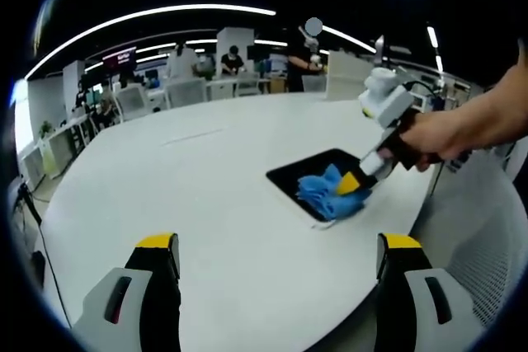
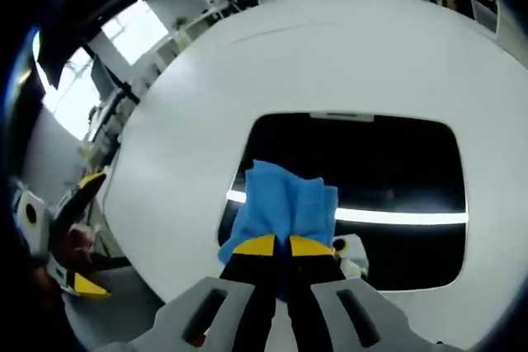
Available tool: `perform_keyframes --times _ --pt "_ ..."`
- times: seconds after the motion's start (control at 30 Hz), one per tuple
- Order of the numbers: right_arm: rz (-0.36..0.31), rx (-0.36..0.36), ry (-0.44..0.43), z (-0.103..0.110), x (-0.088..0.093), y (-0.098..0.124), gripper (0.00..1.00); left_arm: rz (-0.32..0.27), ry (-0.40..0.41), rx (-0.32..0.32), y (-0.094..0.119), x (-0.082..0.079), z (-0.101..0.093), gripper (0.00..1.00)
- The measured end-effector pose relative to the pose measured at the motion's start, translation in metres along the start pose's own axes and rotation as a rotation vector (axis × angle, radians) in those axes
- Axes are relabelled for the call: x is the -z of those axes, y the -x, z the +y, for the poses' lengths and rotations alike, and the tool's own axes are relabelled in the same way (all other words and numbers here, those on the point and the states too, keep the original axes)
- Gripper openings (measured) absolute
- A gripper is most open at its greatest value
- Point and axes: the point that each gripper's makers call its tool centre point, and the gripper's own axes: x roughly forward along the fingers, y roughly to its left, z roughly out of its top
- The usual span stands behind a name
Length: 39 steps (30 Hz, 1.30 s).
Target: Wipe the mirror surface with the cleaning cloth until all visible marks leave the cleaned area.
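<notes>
A dark rectangular mirror (image 1: pixel 307 173) (image 2: pixel 371 171) lies flat on the white table (image 1: pixel 206 195), reflecting a ceiling light strip. On its near part rests a crumpled blue cleaning cloth (image 1: pixel 328 194) (image 2: pixel 285 204). My right gripper (image 2: pixel 280 246) (image 1: pixel 355 185) is shut on the cloth's edge and presses it onto the glass; a person's hand (image 1: pixel 433 139) holds that gripper. My left gripper (image 1: pixel 276 253) hovers open above the bare table, well short of the mirror, and it appears at the left edge of the right gripper view as the left gripper (image 2: pixel 70 237).
The round white table's edge (image 1: pixel 412 212) runs just right of the mirror. Office desks, chairs and several people (image 1: pixel 233 62) sit far behind the table. A mesh chair back (image 1: pixel 487 245) stands at the right.
</notes>
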Motion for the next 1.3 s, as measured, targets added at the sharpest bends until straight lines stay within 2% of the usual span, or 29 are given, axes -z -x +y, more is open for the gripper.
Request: perform_keyframes --times 0.6,1.07,1.3 --pt "0.021 -0.023 0.053 0.031 -0.003 -0.013 0.00 0.005 -0.005 0.015 -0.001 0.001 -0.004 0.99" --pt "0.033 -0.028 0.050 0.030 -0.004 -0.014 0.00 0.006 -0.008 0.020 -0.001 0.002 -0.005 0.99" --pt "0.031 -0.020 0.058 0.029 -0.012 -0.018 0.00 0.004 -0.008 0.021 0.000 0.002 -0.004 0.99"
